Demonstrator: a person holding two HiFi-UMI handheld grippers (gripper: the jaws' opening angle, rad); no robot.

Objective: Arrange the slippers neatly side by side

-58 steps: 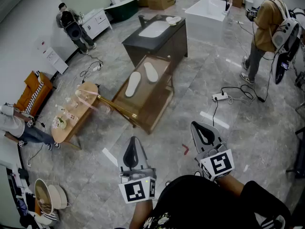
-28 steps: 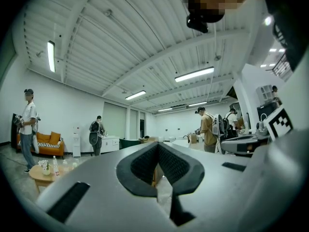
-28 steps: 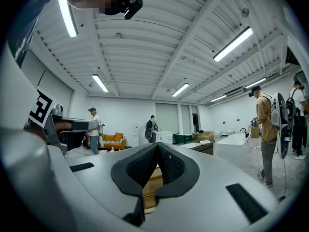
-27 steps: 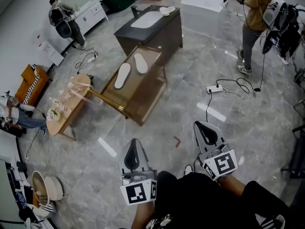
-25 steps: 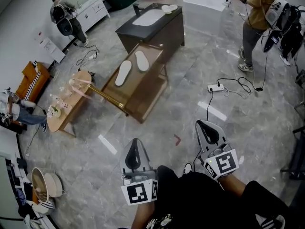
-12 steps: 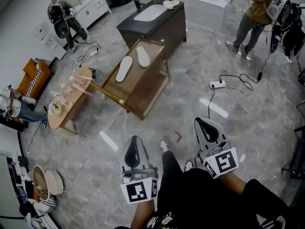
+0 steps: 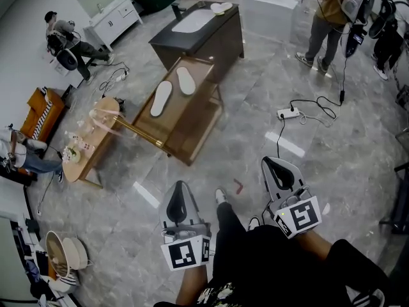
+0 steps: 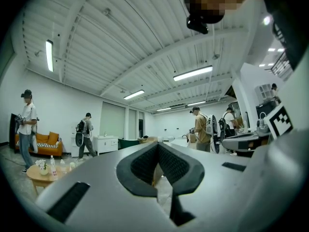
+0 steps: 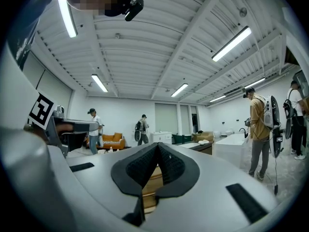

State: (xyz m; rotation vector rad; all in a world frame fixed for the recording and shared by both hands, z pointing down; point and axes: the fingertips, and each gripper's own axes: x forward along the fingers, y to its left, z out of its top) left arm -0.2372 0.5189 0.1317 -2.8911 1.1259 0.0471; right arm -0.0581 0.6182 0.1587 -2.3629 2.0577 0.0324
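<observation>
Two white slippers lie on the brown low table (image 7: pixel 192 136) well ahead of me: the left slipper (image 7: pixel 160 99) long and slanted, the right slipper (image 7: pixel 186 81) beside it at a different angle. My left gripper (image 7: pixel 176 199) is held level near my body, shut with nothing between its jaws. My right gripper (image 7: pixel 276 169) is held the same way, also shut and empty. Both grippers are far from the table. In the left gripper view the left gripper's (image 8: pixel 158 145) pads meet; in the right gripper view the right gripper's (image 9: pixel 157 146) pads meet too.
A dark sink cabinet (image 7: pixel 198 31) stands behind the table. A round wooden side table (image 7: pixel 89 147) with bottles is at the left. A power strip (image 7: pixel 285 114) and cable lie on the floor at right. A person (image 7: pixel 323 15) stands far right; my foot (image 7: pixel 220 196) steps forward.
The view has shifted slightly as I walk toward the table; my foot has come forward between the grippers. The person at far right has stepped. Both grippers stay shut and level.
</observation>
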